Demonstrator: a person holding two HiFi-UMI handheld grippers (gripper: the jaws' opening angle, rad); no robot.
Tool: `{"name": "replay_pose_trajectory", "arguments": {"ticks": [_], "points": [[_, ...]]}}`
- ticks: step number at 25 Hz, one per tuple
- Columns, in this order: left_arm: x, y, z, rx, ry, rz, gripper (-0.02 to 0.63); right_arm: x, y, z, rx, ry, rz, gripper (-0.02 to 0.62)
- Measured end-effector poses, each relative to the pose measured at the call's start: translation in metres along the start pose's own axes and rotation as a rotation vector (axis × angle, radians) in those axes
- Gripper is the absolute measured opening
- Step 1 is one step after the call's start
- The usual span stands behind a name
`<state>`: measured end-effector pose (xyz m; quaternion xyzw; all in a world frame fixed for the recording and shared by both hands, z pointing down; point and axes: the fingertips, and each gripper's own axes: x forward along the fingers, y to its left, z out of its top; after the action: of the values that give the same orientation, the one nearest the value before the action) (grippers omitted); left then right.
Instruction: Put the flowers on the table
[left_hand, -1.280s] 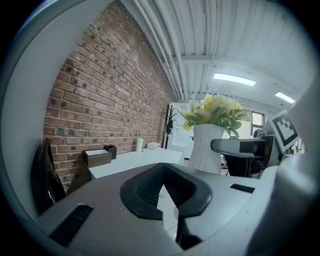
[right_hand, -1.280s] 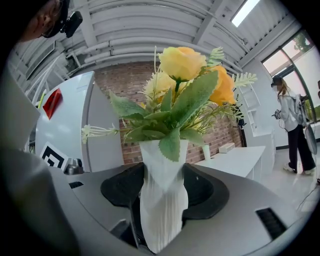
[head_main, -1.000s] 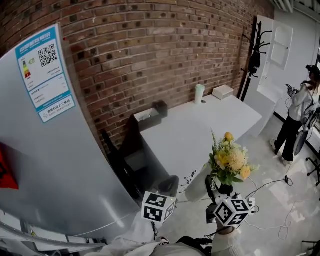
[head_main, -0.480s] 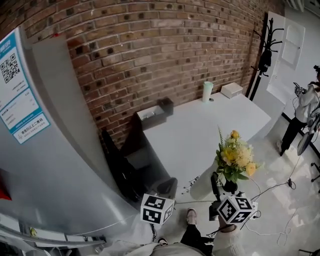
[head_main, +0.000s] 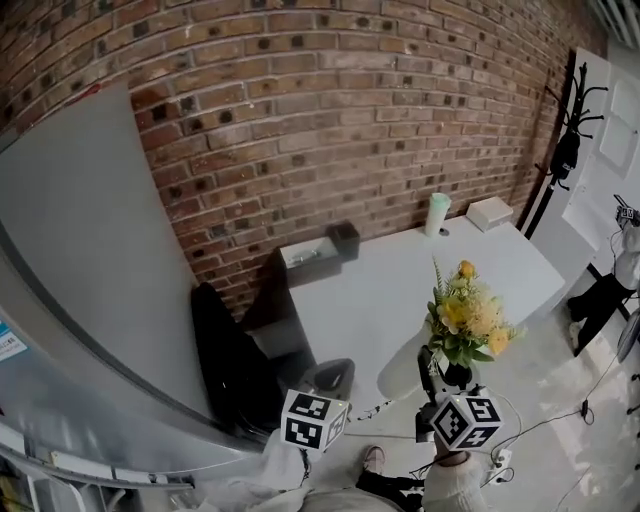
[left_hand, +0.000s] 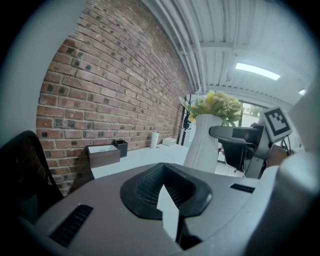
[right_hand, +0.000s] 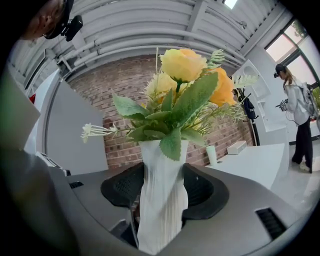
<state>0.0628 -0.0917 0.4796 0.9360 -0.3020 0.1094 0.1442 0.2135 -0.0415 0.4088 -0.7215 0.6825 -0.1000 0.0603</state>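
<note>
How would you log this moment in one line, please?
right claw: shut on vase | flowers: upright in vase | left claw: shut, empty | table: vase not yet on it

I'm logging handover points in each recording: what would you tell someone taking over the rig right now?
Left gripper: jaws together, holding nothing.
Right gripper: shut on the white ribbed vase of yellow and orange flowers, held upright in the air by the near edge of the white table.
Done: vase in hand, close to the table.
Left: bring it over the tabletop, set it down and open the jaws.
</note>
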Motion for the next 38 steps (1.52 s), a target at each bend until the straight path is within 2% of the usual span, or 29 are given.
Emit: {"name": "replay_pose_trajectory", "arguments": {"ticks": [8,13,19,25,32,38], "points": [[0.063,0.013,0.029,-0.029,-0.020,0.105,0.006,0.071,-0.044,0.024,-0.008,0.011,0.109,0.256],[0.093,0.021,0.039,-0.042,-0.021,0.181,0.006,0.111,-0.066,0.024,-0.002,0.050,0.185,0.256],[0.112,0.040,0.036,-0.129,-0.003,0.264,0.006,0.159,-0.070,0.014,0.002,0.108,0.292,0.255],[0.125,0.063,0.021,-0.148,0.058,0.296,0.006,0.189,-0.070,-0.009,0.039,0.159,0.307,0.256],[0.153,0.102,0.042,-0.137,0.035,0.254,0.006,0.223,-0.060,-0.013,-0.002,0.172,0.286,0.256],[0.163,0.145,0.060,-0.145,0.017,0.262,0.006,0.266,-0.047,-0.004,-0.039,0.155,0.270,0.256]]}}
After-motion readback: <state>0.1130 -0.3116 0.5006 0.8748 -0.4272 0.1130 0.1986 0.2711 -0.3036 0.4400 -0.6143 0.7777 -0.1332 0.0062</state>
